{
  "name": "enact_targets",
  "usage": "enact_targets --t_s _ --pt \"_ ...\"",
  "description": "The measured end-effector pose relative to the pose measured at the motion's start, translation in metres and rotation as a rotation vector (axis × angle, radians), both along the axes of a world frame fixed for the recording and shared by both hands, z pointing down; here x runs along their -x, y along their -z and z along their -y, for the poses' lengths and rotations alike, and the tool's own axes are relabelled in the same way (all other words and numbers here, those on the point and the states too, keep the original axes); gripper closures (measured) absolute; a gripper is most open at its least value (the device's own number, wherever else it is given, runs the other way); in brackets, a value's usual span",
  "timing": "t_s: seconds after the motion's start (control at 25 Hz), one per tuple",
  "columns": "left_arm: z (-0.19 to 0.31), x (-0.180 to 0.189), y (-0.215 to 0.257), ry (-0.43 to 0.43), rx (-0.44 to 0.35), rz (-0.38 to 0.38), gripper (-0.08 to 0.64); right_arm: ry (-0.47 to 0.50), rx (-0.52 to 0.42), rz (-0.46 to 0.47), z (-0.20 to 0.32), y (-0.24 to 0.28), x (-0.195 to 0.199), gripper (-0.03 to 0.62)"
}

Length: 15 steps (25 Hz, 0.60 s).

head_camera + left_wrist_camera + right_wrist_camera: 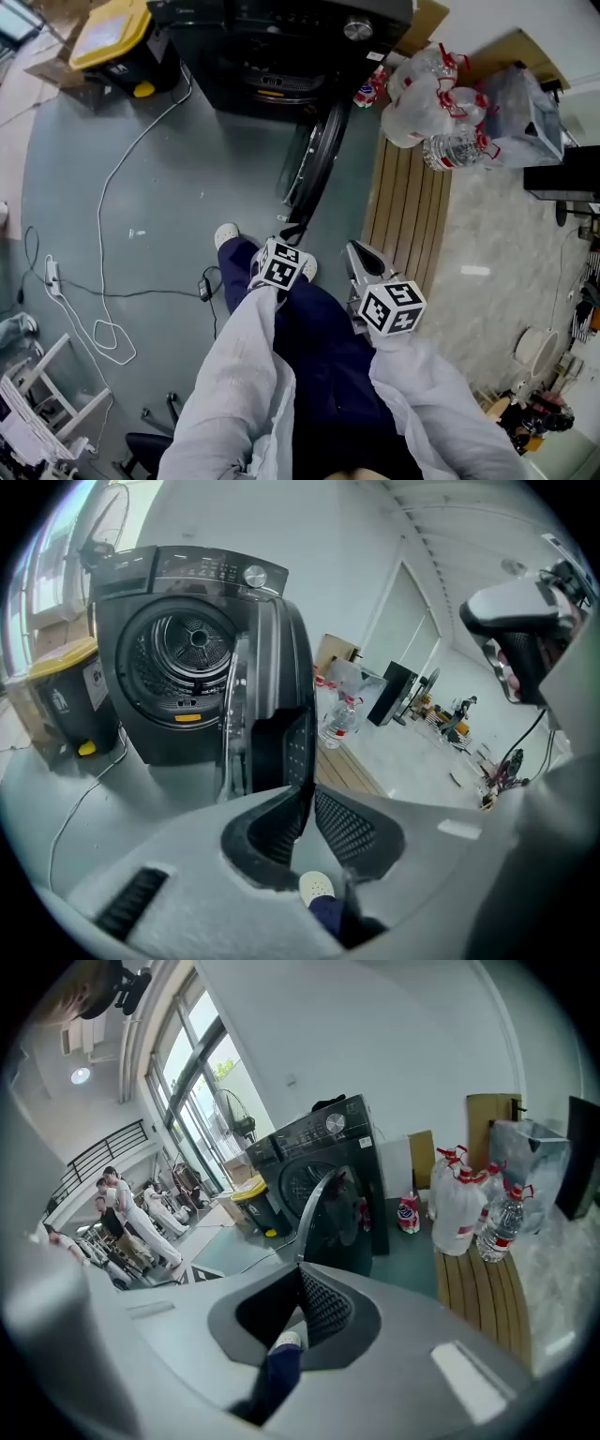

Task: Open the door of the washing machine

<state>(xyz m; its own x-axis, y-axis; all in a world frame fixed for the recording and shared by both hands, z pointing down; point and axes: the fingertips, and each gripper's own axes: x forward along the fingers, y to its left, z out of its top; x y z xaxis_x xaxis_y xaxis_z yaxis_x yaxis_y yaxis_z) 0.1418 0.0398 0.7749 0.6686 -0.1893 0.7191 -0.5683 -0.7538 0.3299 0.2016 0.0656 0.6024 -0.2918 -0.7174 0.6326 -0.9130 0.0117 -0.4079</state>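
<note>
Marker-cubed left gripper (292, 232) (fingers (349, 829) pinching) on open door (315, 159)

The person wears pale grey sleeves (234, 394) flanking navy trousers (323, 375), with white perforated clogs (226, 234) beyond the trousers. The grey left gripper (291, 234) and right gripper (361, 258) each bear a black-and-white marker cube (279, 266).

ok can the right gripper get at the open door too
Probably yes: the door stands swung out just ahead of the right gripper, nothing between them; the left gripper seems clamped on its near edge.
</note>
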Motion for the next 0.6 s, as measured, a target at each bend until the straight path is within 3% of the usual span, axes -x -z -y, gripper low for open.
enact_targets --t_s 0.6 --pt "-0.034 -0.074 0.002 -0.11 0.056 -0.039 0.515 -0.087 0.004 -0.012 -0.025 -0.002 -0.05 0.584"
